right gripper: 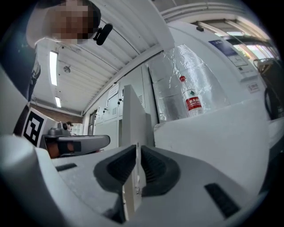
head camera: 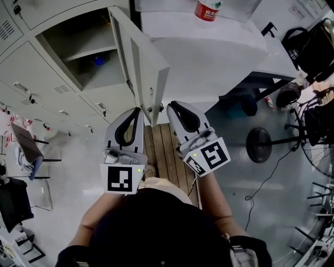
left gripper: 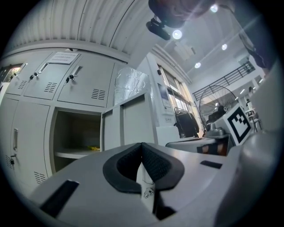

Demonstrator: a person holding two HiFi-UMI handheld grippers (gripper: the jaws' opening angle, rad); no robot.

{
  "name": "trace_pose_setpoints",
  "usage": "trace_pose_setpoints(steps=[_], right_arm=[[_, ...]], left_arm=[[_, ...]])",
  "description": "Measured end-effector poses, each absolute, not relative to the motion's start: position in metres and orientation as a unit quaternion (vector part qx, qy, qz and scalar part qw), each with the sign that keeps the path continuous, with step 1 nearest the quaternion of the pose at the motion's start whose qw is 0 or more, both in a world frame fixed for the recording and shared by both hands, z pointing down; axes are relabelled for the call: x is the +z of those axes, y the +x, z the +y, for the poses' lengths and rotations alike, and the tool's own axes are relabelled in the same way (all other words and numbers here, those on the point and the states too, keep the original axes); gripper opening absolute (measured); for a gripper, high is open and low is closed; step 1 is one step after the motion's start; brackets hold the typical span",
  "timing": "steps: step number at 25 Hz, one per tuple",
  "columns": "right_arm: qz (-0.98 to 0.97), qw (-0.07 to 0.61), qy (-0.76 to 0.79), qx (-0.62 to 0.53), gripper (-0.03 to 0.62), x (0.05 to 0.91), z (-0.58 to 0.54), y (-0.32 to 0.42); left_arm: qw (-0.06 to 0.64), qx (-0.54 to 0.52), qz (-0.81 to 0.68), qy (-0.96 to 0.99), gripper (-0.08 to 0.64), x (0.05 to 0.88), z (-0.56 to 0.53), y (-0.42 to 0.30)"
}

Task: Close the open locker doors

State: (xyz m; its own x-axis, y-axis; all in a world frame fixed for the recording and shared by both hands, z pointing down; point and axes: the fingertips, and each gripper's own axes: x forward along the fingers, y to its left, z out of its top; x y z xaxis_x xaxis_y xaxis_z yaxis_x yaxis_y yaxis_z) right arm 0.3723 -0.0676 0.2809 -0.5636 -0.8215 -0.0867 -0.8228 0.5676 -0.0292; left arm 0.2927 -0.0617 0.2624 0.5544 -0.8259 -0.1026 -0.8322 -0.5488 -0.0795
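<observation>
One grey locker (head camera: 86,49) stands open in the bank at the upper left. Its door (head camera: 142,65) swings out toward me, and its free edge ends just ahead of both grippers. My left gripper (head camera: 139,110) is shut and empty, its tips just left of the door's lower edge. In the left gripper view the left gripper (left gripper: 142,145) faces the door (left gripper: 133,119) and the open compartment (left gripper: 75,133). My right gripper (head camera: 170,106) sits just right of that edge. In the right gripper view the right gripper (right gripper: 138,148) has its jaws a narrow slit apart, in line with the door's edge (right gripper: 133,119), not pressing on it.
A white cabinet (head camera: 209,52) with a red-labelled bottle (head camera: 207,9) on top stands close to the right of the door. Wooden slats (head camera: 167,151) lie under my feet. A round black stand base (head camera: 259,145) and cables sit at the right. The other lockers (head camera: 31,78) are closed.
</observation>
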Motion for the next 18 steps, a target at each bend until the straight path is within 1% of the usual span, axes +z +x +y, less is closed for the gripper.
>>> trace_pose_setpoints(steps=[5, 14, 18], right_arm=[[0.913, 0.062, -0.404, -0.017, 0.066, 0.295, -0.072, 0.369], [0.948, 0.018, -0.316, -0.033, 0.132, 0.322, -0.078, 0.349], [0.957, 0.026, -0.285, -0.042, 0.137, 0.326, -0.081, 0.346]], left_arm=[[0.057, 0.005, 0.466, -0.883, 0.002, 0.274, -0.064, 0.295], [0.048, -0.009, 0.471, -0.881, 0.002, 0.287, -0.070, 0.289], [0.042, -0.019, 0.473, -0.880, 0.002, 0.291, -0.073, 0.283]])
